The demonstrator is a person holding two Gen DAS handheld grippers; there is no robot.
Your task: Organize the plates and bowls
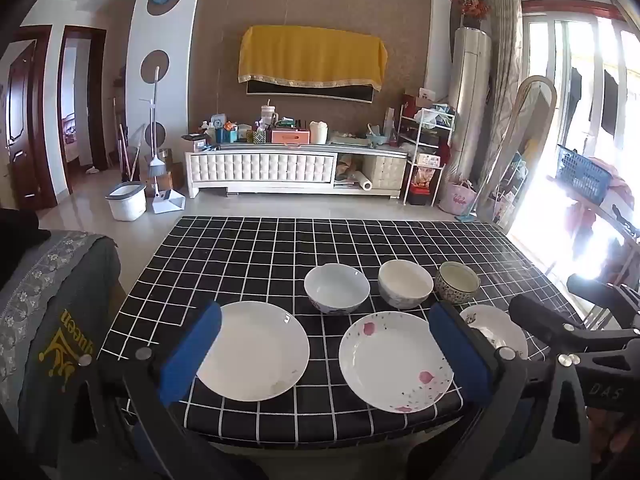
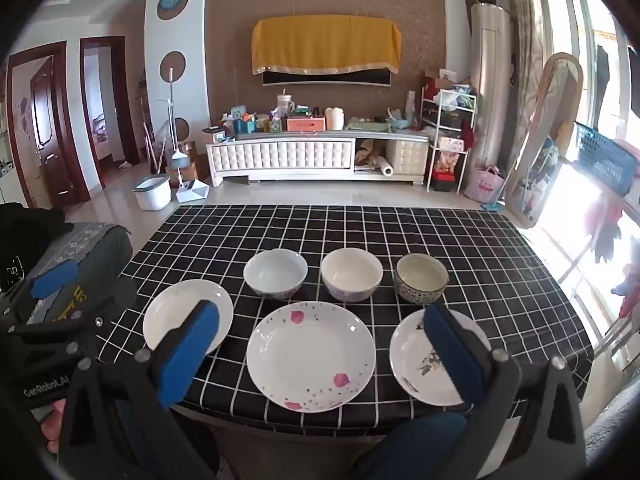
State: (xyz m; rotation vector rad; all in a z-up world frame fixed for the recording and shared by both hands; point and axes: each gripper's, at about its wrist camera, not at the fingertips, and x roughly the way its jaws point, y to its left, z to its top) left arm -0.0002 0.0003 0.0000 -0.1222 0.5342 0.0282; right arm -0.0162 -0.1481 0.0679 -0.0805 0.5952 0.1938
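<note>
Covering the table, a checked cloth (image 2: pixel 480 248) carries three plates in front and three bowls behind. Nearest its front edge sits the petal plate (image 2: pixel 311 356), likely a stacking base. Left gripper (image 1: pixel 324 354) and right gripper (image 2: pixel 320 354) hover agape, empty.

Small plate (image 1: pixel 496 330) partly behind left hand-held gripper's finger (image 1: pixel 460 350)

Brown textured wall (image 1: pixel 312 8), yellow cloth (image 1: pixel 312 56) over TV, cluttered white TV cabinet (image 1: pixel 260 168), tiled floor (image 1: pixel 256 206), sunlit balcony windows (image 1: pixel 580 80) right.
</note>
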